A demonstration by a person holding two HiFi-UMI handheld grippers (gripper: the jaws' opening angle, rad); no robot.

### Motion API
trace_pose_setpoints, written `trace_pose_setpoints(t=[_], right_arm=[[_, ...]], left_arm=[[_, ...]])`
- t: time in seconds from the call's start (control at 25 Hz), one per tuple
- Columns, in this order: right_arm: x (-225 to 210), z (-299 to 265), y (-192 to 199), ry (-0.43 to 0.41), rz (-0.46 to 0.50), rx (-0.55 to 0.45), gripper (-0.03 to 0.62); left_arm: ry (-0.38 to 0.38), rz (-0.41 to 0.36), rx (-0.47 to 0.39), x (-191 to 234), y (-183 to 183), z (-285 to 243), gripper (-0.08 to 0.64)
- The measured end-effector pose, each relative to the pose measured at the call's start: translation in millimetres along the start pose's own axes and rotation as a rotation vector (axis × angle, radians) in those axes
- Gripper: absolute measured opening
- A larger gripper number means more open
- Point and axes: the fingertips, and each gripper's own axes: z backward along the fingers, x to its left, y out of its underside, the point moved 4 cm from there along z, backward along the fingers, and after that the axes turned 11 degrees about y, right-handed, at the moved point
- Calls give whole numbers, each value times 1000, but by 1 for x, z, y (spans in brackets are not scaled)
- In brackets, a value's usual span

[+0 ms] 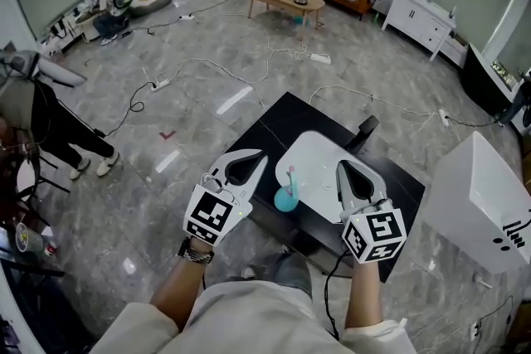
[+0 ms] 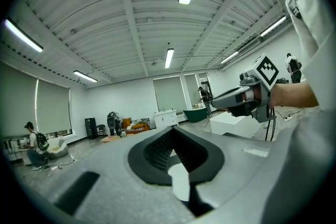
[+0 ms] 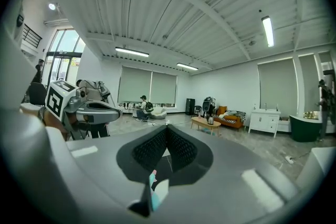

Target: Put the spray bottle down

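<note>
The small teal plastic spray bottle [image 1: 286,196], round-bodied with a pink nozzle on top, stands upright by itself on the black rectangular desk [image 1: 282,124]. It sits at the near left rim of a white oval tray [image 1: 319,162]; whether its base rests on the tray or on the desk just beside it cannot be told. Nothing touches the bottle. In the right gripper view a sliver of its teal body and pink top shows low down, through the gap behind the pads [image 3: 153,185].

The bottle lies between the two tools in the head view, near both and apart from each. The left tool [image 1: 259,155], white-shelled with black ribbed pads, points away from the person over the desk's left edge, its jaws brought together with nothing between them; its own view shows the pads meeting at the tip [image 2: 172,130]. The right tool [image 1: 341,166], of the same make, points forward over the tray, and its jaws are likewise pressed together and empty [image 3: 167,128]. Each tool carries a marker cube [image 1: 214,215] at its rear. Both are held roughly level, side by side. The left forearm [image 1: 170,294] is bare, with a dark beaded wristband [image 1: 196,254].
</note>
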Motion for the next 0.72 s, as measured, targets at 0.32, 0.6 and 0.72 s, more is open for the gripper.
trace_pose_setpoints(t=[0.32,0.6,0.72], right_arm=[[10,4,-14,-22,38,-23,5],[10,9,-10,-14,33,-30,5],[12,12,-9,-9,32,-28,5]], left_arm=[[-18,-28,-12,0,-15,9,6],[-16,-22,-17,-3,-9,11,6],[-14,-20,-18,-3,-9,14,6]])
